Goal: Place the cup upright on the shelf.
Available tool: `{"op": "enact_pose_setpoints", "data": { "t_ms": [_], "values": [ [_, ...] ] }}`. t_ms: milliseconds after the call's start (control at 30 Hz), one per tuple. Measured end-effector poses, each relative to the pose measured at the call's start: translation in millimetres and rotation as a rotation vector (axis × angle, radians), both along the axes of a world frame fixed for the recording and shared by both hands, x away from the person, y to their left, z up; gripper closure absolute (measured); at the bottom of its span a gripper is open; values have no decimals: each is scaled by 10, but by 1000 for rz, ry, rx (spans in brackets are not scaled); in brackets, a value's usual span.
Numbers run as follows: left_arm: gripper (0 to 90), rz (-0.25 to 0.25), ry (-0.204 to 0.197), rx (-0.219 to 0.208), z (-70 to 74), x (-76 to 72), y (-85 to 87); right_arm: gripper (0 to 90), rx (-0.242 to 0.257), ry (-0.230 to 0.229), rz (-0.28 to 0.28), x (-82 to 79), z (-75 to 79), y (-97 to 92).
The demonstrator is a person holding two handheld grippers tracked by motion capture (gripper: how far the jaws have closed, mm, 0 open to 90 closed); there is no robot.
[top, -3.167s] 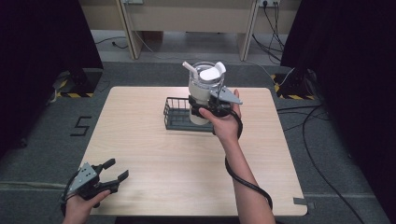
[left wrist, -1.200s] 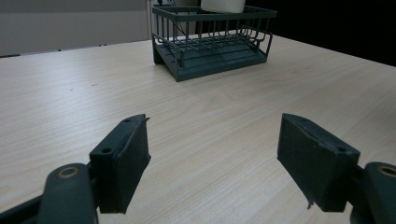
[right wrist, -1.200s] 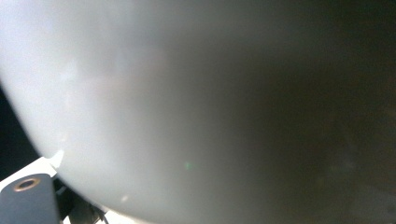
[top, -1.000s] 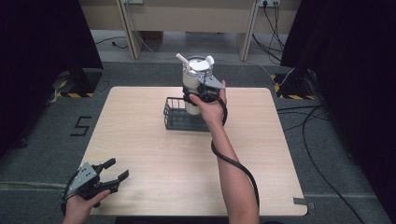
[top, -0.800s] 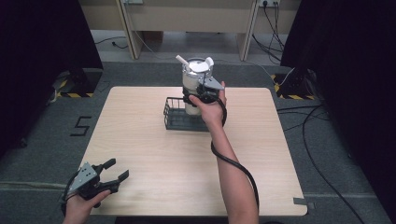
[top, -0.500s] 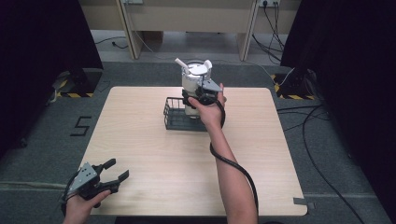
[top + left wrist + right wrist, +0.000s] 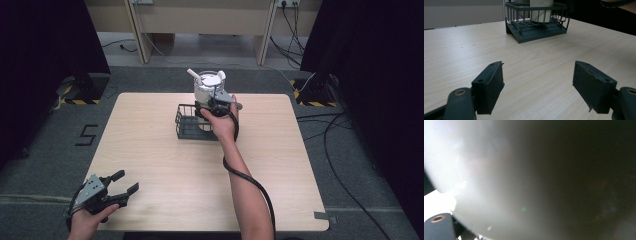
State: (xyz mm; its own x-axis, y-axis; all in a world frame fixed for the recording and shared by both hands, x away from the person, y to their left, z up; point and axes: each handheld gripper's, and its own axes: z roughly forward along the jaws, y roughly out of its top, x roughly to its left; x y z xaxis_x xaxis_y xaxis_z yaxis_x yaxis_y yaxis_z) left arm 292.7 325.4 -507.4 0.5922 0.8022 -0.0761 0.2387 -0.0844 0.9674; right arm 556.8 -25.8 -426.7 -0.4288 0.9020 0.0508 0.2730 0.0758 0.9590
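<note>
From the high view, the right gripper (image 7: 216, 102) grips a white container (image 7: 207, 86) at the wire basket (image 7: 186, 122), which sits mid-table toward the far edge with bare table (image 7: 150, 150) all round. The left gripper (image 7: 122, 182) rests at the near left corner.

In the left gripper view, its jaws stand wide apart and empty; open wood leads to the basket (image 7: 534, 25).

In the right gripper view, the container's pale wall (image 7: 499, 182) sits blurred against the lens; the clamp itself cannot be made out.

Left gripper (image 7: 121, 185) fingers spread wide, right arm (image 7: 245, 180) outstretched
</note>
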Motion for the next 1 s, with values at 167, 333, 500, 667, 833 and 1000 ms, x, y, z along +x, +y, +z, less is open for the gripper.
{"op": "enact_pose_setpoints", "data": {
  "t_ms": [167, 333, 500, 667, 833, 1000],
  "values": [
    [238, -1, -1, 0, 0, -1, -3, 102, 4, -16, -3, -23, -32, 5],
    [238, -2, -2, 1, 4, -7, -12, 82, 14, -26, 8, -54, -68, 2],
    [238, -2, -2, 1, 5, -7, -6, 56, 19, -30, 14, -71, -104, 32],
    [237, -2, -3, 1, 4, -4, -2, 28, 16, -23, 0, -85, -112, 16],
    [237, -3, -4, 3, 5, -5, -4, 25, 2, -19, 6, -142, -112, -4],
    [237, -3, -4, 3, 0, -1, -4, 22, -4, -25, 21, -210, -74, -56]
  ]
}}
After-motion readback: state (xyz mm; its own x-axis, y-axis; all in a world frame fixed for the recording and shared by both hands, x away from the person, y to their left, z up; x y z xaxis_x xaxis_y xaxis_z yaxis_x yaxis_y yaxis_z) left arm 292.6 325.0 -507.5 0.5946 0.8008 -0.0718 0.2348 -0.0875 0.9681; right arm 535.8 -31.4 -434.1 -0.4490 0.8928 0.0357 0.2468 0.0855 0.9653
